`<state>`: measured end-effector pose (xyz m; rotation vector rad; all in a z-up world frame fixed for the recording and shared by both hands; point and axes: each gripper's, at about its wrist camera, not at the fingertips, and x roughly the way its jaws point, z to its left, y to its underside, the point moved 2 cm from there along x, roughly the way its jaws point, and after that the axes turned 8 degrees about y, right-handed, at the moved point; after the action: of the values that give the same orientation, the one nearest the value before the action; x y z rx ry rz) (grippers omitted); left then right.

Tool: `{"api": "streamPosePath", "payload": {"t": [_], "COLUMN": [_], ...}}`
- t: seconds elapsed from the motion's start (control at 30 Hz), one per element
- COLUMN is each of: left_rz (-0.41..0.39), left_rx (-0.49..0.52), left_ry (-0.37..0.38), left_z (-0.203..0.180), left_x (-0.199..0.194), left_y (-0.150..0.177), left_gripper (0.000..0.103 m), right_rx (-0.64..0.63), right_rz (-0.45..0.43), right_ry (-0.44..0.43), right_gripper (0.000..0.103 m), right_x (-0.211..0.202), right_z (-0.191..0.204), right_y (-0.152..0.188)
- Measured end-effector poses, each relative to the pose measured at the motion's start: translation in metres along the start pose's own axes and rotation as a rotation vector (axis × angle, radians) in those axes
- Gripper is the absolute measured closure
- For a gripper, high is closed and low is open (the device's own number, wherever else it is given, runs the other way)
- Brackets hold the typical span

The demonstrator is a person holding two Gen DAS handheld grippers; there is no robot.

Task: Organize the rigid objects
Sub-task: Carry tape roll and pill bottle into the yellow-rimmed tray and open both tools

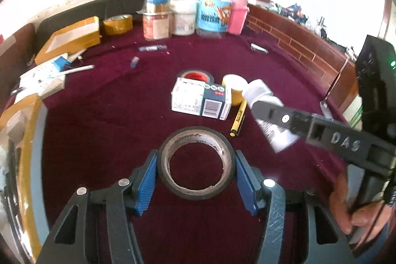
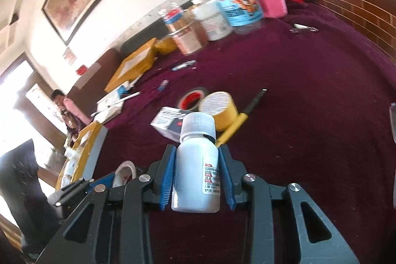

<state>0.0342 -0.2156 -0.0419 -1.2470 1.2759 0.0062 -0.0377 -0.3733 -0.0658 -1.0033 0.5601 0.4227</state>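
Nearest to us, in the left wrist view, the left gripper (image 1: 196,173) stands about half open with its blue pads (image 1: 146,183) pressed against both sides of a roll of black tape (image 1: 196,162) — we are gripping it across its width, the ring lying flat between the fingers above the maroon cloth (image 1: 99,140).

In the right wrist view, the right gripper (image 2: 196,176) is clamped narrowly on a white pill bottle (image 2: 196,165): the blue pads bear on its body from either side, the ribbed white cap pointing away from us and the printed label facing right. From the left wrist view that same bottle hangs tilted to the right of the tape roll, carried in the black fingers.

Beyond the black tape roll lies a white and blue carton (image 1: 200,100), with a yellow marker pen (image 1: 238,119) just right of it. Behind the carton sit a red-cored tape roll (image 1: 196,77) and a yellow tape roll (image 1: 234,88), close together.

Farther still from the tape roll, a cluster of jars (image 1: 195,14) and a pink container (image 1: 237,15) stand at the cloth's far edge; left of them are a brown packing tape roll (image 1: 118,24) and a cardboard box (image 1: 70,40).
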Motion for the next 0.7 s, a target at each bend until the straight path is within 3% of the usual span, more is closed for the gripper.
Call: {"api": "streamPosePath", "payload": {"t": [0.33, 0.57, 0.7], "left_rz": [-0.106, -0.183, -0.189], "left_rx": [-0.076, -0.193, -0.273], "left_ry": [-0.056, -0.148, -0.205], "left_z": [0.041, 0.106, 0.146], "left_x": [-0.068, -0.119, -0.130], "left_y": [0.012, 0.025, 0.034], "left_gripper": [0.041, 0.041, 0.041], "right_rx": [-0.145, -0.161, -0.175], "right_rz": [-0.017, 0.032, 0.077], "right_ry": [-0.103, -0.139, -0.189], "right_gripper": [0.070, 0.069, 0.069], "right_x": [-0.007, -0.003, -0.010], "right_z": [0.037, 0.056, 0.094], "right_y": [0.012, 0.020, 0.023]}}
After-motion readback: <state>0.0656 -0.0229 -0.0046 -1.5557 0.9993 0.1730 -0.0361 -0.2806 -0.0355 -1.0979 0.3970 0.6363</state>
